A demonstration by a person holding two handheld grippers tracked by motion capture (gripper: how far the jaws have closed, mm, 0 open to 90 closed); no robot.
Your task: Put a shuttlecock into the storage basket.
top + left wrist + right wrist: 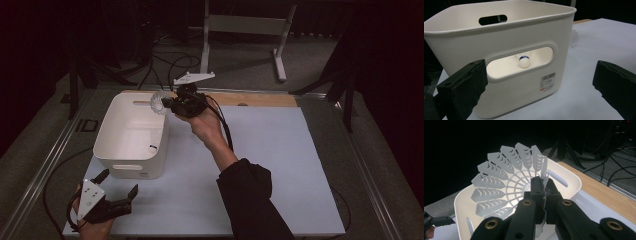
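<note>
Over the far right corner of the white bin (131,134), my right tongs (543,185) pinch a white plastic shuttlecock (506,181) by the edge of its skirt. Its long axis runs roughly level, open skirt facing my right tongs, cork end away over the bin. My left tongs (118,186) rest spread, pinching nothing, just beside the bin's near wall. A second shuttlecock (524,60) lies inside the bin. Right of the bin, the desk (280,165) offers open room.
</note>
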